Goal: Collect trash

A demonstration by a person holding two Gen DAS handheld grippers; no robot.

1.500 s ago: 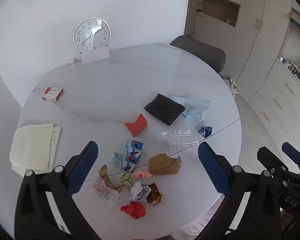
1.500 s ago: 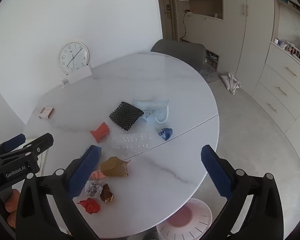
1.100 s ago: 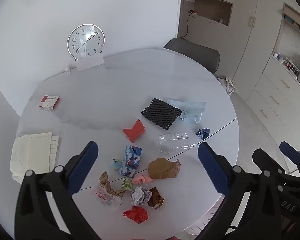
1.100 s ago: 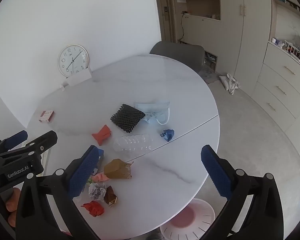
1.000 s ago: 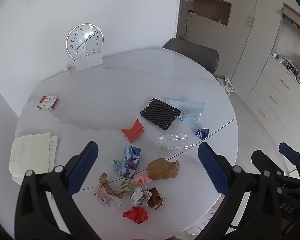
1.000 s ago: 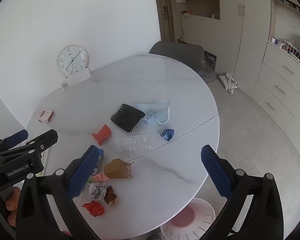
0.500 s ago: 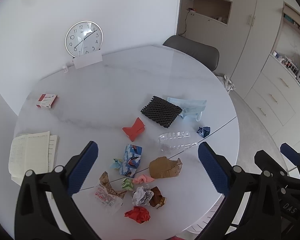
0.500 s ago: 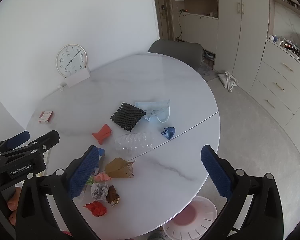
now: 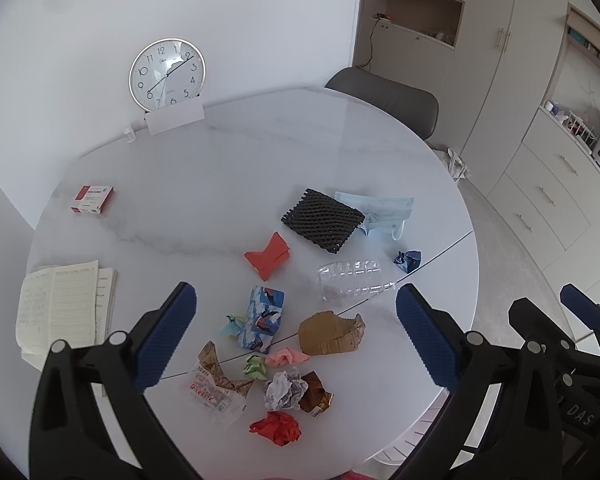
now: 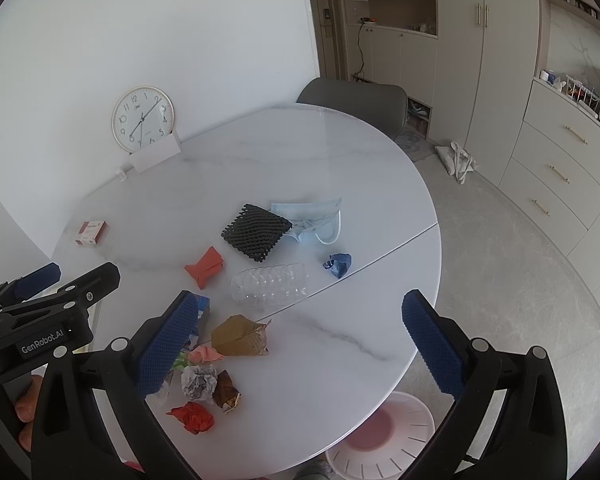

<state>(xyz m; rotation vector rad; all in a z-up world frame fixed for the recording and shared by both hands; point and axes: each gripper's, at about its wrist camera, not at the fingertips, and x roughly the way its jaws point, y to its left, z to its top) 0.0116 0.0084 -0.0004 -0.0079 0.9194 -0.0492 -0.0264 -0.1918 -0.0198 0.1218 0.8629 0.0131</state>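
Trash lies scattered on the round white table (image 9: pixel 228 168): a crushed clear bottle (image 9: pixel 352 280), a brown paper scrap (image 9: pixel 330 334), a black foam net (image 9: pixel 320 226), a blue face mask (image 9: pixel 380 212), red folded paper (image 9: pixel 268 256), a patterned blue carton (image 9: pixel 264 316), a red wad (image 9: pixel 276 428) and several small crumpled pieces. My left gripper (image 9: pixel 296 336) hangs open above the near pile, holding nothing. My right gripper (image 10: pixel 300 340) is open too, high over the table's front edge. A white and pink bin (image 10: pixel 380 436) stands on the floor below that edge.
A wall clock (image 9: pixel 167 74) and a white card lean at the table's back. A red box (image 9: pixel 92 199) and an open notebook (image 9: pixel 60 312) lie at the left. A grey chair (image 10: pixel 356 106) stands behind the table. Cabinets (image 10: pixel 556 168) line the right.
Both grippers have drifted slightly while staying open and high above the table. The trash has not moved.
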